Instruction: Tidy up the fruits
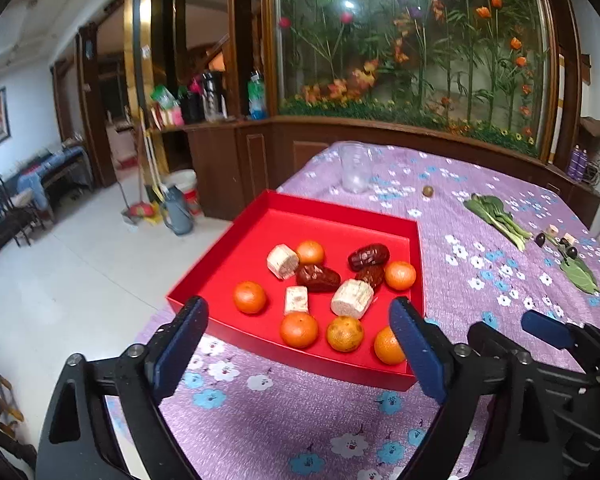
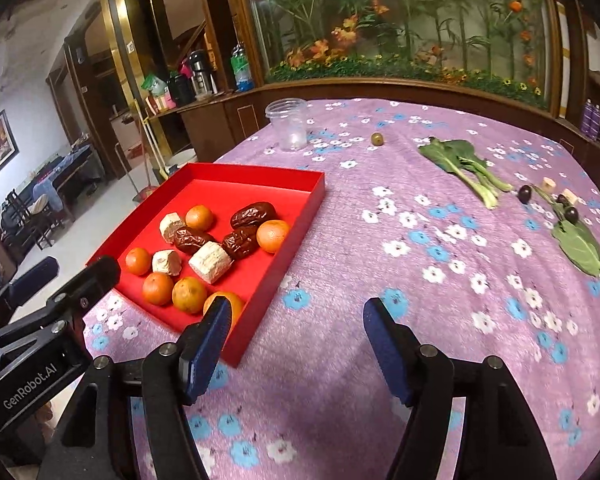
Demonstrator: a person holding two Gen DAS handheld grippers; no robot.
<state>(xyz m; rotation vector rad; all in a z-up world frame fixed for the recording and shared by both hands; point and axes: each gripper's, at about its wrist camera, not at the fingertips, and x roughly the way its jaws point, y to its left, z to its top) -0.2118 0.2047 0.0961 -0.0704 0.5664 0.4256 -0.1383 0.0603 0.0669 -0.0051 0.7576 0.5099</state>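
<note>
A red tray (image 1: 260, 220) (image 2: 308, 196) sits at the table's left edge. It holds several oranges (image 1: 250, 297) (image 2: 273, 235), three dark red dates (image 1: 368, 257) (image 2: 253, 214) and three pale cut cylinder pieces (image 1: 283, 261) (image 2: 211, 262). My left gripper (image 1: 300, 334) is open and empty, just above the tray's near edge. My right gripper (image 2: 296, 334) is open and empty, over the cloth just right of the tray's near corner. Each gripper shows in the other's view, the right one (image 1: 548, 330) and the left one (image 2: 76, 272).
The table has a purple flowered cloth (image 2: 420, 280). On it stand a clear plastic jar (image 1: 355, 172) (image 2: 290, 124), a small green-brown fruit (image 1: 427, 191) (image 2: 377, 138), a leafy green (image 1: 496, 216) (image 2: 460, 164), dark round fruits (image 2: 525, 193), small pale pieces (image 2: 548, 184) and a leaf (image 2: 580, 248).
</note>
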